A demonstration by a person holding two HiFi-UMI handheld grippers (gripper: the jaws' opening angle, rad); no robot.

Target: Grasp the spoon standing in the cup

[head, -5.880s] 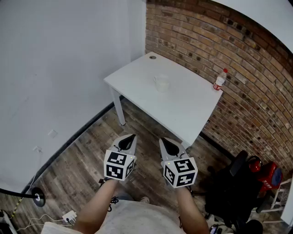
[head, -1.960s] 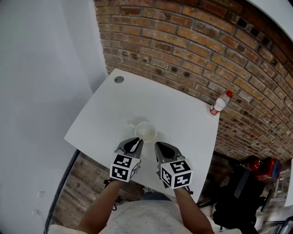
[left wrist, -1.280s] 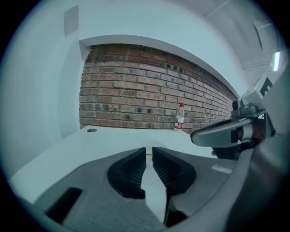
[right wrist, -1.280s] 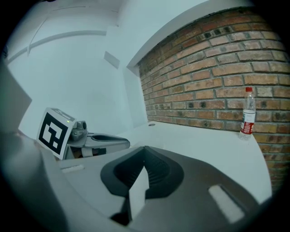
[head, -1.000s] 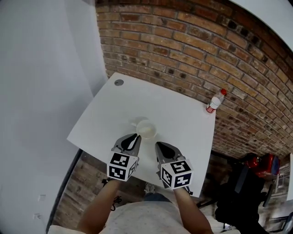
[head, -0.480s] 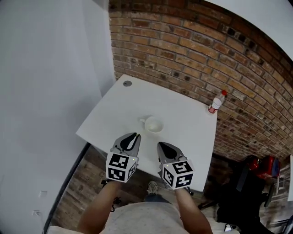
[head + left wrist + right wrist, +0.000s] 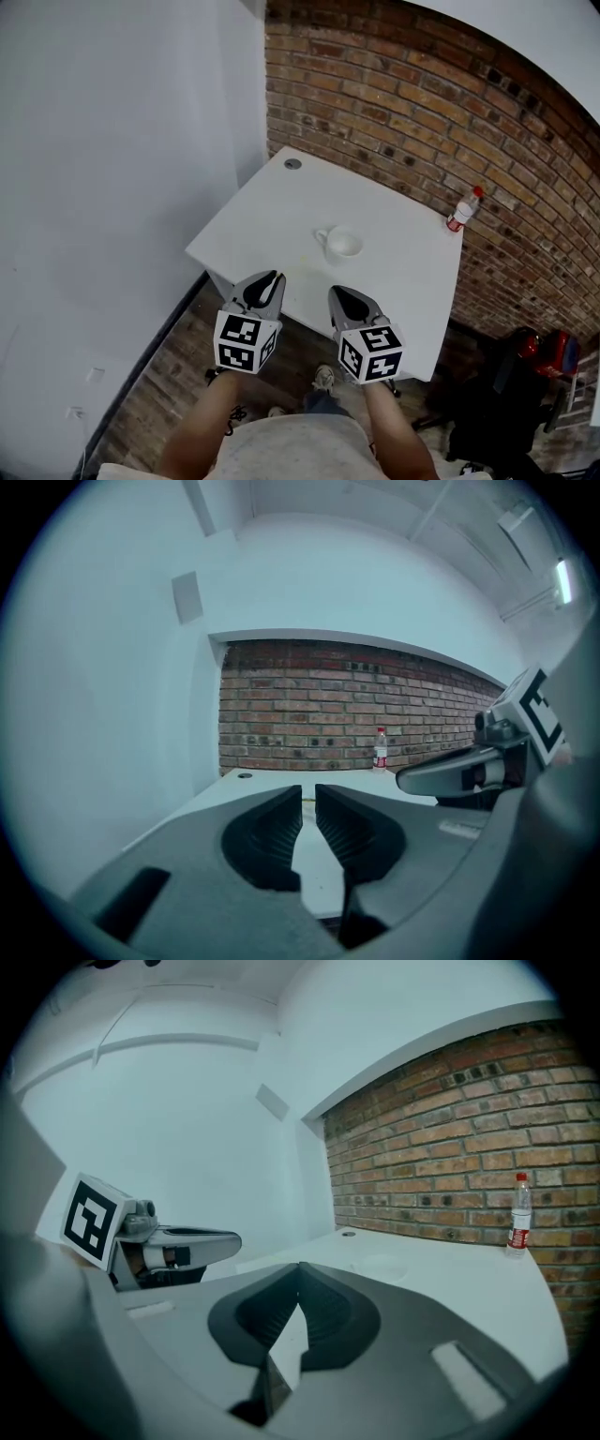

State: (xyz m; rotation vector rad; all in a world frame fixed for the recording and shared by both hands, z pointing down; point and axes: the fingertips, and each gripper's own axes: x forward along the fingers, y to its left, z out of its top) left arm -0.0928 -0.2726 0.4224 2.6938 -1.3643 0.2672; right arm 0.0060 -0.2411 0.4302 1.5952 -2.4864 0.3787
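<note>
A white cup [image 7: 342, 244] with its handle to the left stands mid-table on the white table [image 7: 281, 202]. I cannot make out a spoon in it. In the right gripper view the cup [image 7: 384, 1265] is a faint pale shape. Both grippers hang side by side at the table's near edge, short of the cup. The left gripper [image 7: 269, 278] has its jaws almost together with only a thin slit and nothing between them [image 7: 308, 797]. The right gripper [image 7: 337, 292] is shut and empty, its tips touching [image 7: 299, 1267].
A clear bottle with a red cap [image 7: 463, 210] stands at the table's far right corner by the brick wall [image 7: 422, 103]. A round cable hole [image 7: 292, 163] marks the far left corner. A black chair [image 7: 497, 384] and a red object [image 7: 553, 352] sit at the lower right.
The view has backed away from the table. The cup, close in front of the jaws a second ago, is now farther off. The grippers hang over the table's near edge and the floor.
</note>
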